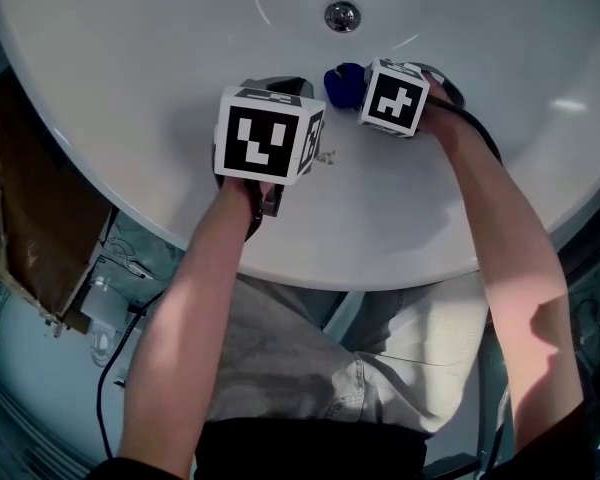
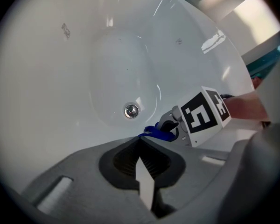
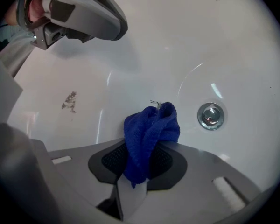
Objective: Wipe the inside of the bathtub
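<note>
Pinching a blue cloth (image 3: 148, 136), the right gripper (image 3: 139, 164) is held inside the white bathtub (image 1: 120, 78), with the cloth bunched up near the drain (image 3: 210, 115). The left gripper (image 2: 142, 162) is held just beside it, jaws pressed together on nothing. A dark smudge (image 3: 70, 101) is seen on the tub wall

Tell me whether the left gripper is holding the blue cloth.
No: the blue cloth is pinched in the right gripper, while the left gripper has its jaws together on nothing.
</note>
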`<state>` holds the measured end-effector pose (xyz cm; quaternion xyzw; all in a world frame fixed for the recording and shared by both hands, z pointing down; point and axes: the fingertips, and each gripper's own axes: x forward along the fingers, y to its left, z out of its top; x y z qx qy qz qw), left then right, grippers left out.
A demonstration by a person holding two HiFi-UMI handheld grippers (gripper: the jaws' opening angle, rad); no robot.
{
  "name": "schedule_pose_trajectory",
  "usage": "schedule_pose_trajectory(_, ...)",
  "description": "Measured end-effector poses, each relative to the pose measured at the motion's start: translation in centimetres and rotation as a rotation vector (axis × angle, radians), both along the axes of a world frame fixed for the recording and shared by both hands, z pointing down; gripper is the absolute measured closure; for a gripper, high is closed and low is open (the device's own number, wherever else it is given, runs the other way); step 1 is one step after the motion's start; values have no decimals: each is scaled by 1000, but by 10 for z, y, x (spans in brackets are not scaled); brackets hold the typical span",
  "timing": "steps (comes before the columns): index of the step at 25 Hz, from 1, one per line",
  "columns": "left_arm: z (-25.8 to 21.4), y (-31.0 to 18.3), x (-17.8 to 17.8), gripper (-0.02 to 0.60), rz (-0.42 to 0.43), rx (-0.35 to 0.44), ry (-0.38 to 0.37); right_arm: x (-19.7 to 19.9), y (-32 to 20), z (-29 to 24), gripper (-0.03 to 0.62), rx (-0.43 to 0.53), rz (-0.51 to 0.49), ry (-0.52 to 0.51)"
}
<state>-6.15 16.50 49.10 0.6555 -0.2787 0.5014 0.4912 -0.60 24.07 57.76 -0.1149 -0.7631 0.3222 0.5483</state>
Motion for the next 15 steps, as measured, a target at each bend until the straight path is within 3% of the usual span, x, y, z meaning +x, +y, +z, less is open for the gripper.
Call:
schedule_pose_trajectory(6, -12, -4, -5, 578, 40, 12, -1, -3, 11, -21, 496, -38, -7, -8)
schedule_pose_trajectory(15, -30, -7, -9, 578, 101, 12, 5, -15, 25, -54, 496, -55, 78, -29)
